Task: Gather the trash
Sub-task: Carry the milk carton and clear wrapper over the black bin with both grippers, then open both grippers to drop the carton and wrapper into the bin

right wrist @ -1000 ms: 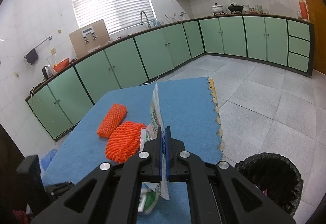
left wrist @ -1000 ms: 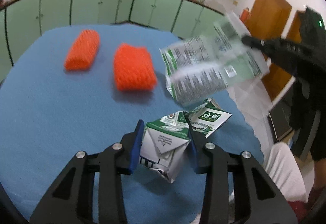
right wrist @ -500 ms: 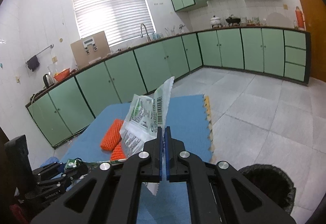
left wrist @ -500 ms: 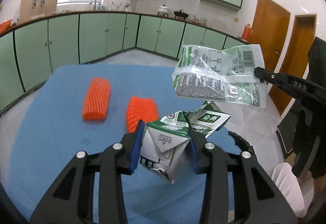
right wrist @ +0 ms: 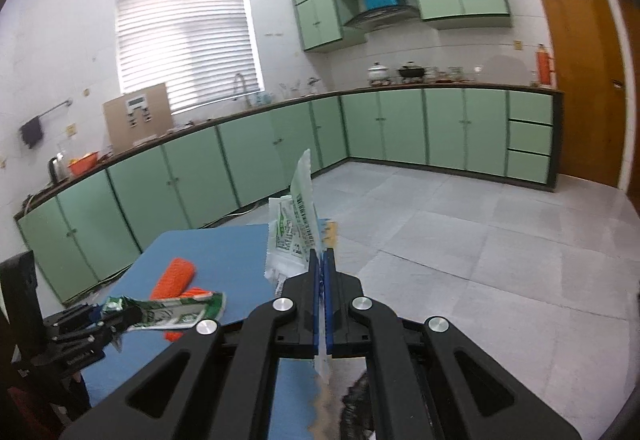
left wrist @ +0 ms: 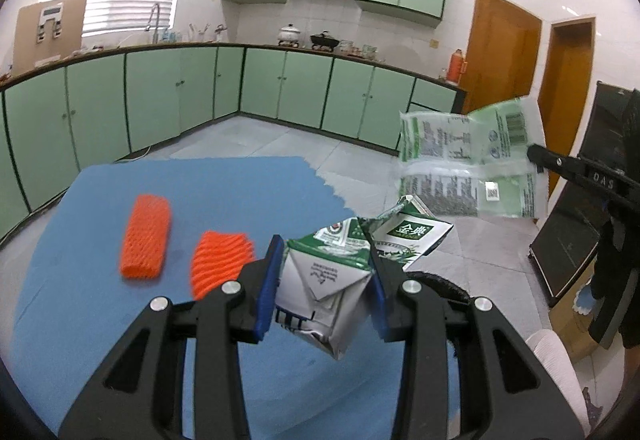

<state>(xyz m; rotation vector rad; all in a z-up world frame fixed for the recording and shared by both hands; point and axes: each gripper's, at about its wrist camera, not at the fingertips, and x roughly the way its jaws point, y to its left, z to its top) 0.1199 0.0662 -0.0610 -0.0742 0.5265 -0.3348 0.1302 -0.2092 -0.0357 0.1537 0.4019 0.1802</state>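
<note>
The left gripper (left wrist: 326, 284) clamps a crushed milk carton (left wrist: 332, 280) across its stiff folded body, held above the blue table (left wrist: 100, 207). The right gripper (right wrist: 320, 304) pinches a light, floppy plastic wrapper (right wrist: 294, 236) by its lower edge. Two orange foam nets (left wrist: 146, 236) lie farther left; the bin is barely visible beneath.

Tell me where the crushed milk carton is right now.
The crushed milk carton is clamped in the left gripper, lifted above the blue mat, with the orange foam nets lying just to its left.
</note>
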